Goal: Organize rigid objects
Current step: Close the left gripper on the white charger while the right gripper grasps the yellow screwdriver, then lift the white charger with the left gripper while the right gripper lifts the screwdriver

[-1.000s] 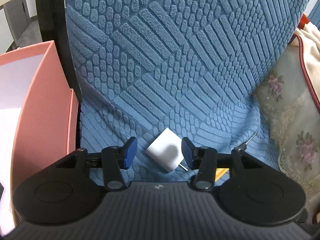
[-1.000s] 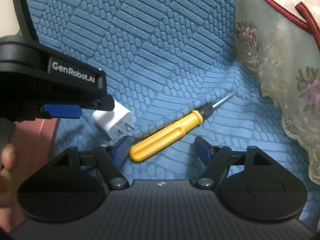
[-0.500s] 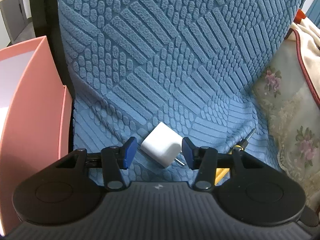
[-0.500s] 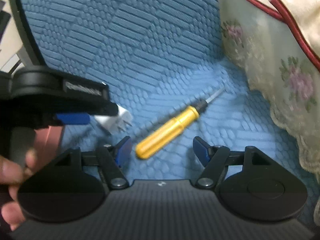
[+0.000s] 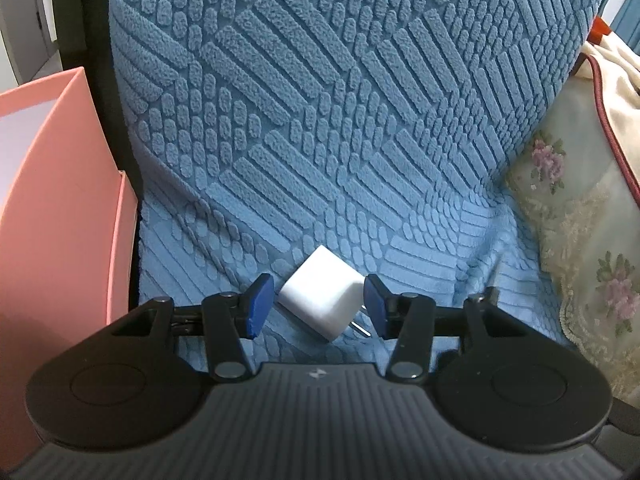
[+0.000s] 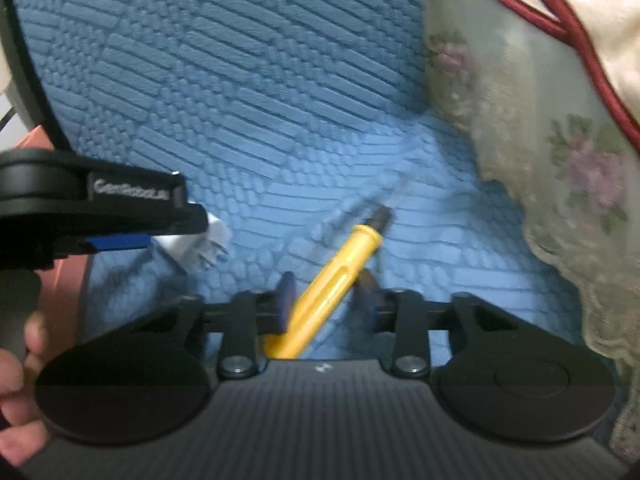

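Prongs of the white cube-shaped plastic charger [image 5: 323, 299] show mid-left only in the right wrist view; it lies between the left gripper [image 5: 316, 306]'s parted jaws on ribbed blue fabric [image 5: 320, 120]. The right gripper [image 6: 326, 300]'s jaws flank the smooth yellow-handled screwdriver [image 6: 332, 272]; blur hides contact.

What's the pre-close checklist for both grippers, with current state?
1. White charger between the left gripper fingers: ok, with gaps on both sides.
2. Charger prongs clear of the right-hand finger: cannot tell, they sit very close.
3. Yellow screwdriver handle between the right gripper fingers: ok, it lies diagonally.
4. Right fingers touching the handle: cannot tell, the picture is blurred.
5. Grippers apart from each other: ok in the right wrist view.
6. Pink box in reach on the left: ok, beside the blue cover; its contents are hidden.
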Action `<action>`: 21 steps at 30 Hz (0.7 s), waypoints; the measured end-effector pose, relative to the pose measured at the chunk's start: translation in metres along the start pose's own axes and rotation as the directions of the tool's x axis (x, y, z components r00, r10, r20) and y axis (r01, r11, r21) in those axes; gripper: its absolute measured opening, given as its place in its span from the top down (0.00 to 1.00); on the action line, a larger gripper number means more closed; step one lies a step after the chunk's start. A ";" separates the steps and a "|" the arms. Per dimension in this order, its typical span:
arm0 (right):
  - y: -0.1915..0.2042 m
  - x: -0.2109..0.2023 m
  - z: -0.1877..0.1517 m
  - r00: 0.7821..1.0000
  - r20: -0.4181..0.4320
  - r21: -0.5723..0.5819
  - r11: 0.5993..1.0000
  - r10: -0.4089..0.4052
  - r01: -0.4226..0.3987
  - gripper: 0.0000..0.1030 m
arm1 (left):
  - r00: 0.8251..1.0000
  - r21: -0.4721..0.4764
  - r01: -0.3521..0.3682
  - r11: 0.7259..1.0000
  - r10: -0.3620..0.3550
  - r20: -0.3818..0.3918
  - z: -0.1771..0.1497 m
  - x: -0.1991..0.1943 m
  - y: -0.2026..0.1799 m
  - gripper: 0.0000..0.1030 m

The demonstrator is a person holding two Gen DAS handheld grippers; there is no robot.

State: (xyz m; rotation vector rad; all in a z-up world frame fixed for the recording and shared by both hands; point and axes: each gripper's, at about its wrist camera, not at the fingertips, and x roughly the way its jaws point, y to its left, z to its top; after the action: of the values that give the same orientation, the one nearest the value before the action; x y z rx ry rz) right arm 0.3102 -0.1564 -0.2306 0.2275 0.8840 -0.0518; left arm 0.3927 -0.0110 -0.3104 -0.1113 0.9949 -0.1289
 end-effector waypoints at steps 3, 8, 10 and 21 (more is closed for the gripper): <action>-0.007 -0.008 -0.004 1.000 -0.012 0.003 1.000 -0.011 0.011 0.74 | 1.000 0.009 0.006 1.000 -0.006 -0.007 -0.002 0.001 -0.001 0.46; -0.014 -0.020 -0.011 0.999 -0.016 -0.027 0.999 -0.033 0.032 0.78 | 1.000 0.020 0.004 1.000 -0.004 -0.001 -0.005 0.002 -0.002 0.45; -0.017 -0.024 -0.014 0.999 -0.023 -0.035 0.999 -0.034 0.033 0.79 | 1.000 0.052 -0.008 0.999 0.008 0.001 -0.006 0.003 -0.006 0.45; -0.024 -0.042 -0.021 0.999 -0.046 -0.059 0.998 -0.001 -0.002 0.81 | 0.999 0.073 -0.041 0.996 0.041 0.013 -0.028 -0.009 -0.013 0.47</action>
State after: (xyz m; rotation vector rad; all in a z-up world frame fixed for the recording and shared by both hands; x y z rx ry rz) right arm 0.2642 -0.1770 -0.2157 0.1746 0.9301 -0.0203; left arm 0.3632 -0.0230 -0.3160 -0.0242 0.9797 -0.1271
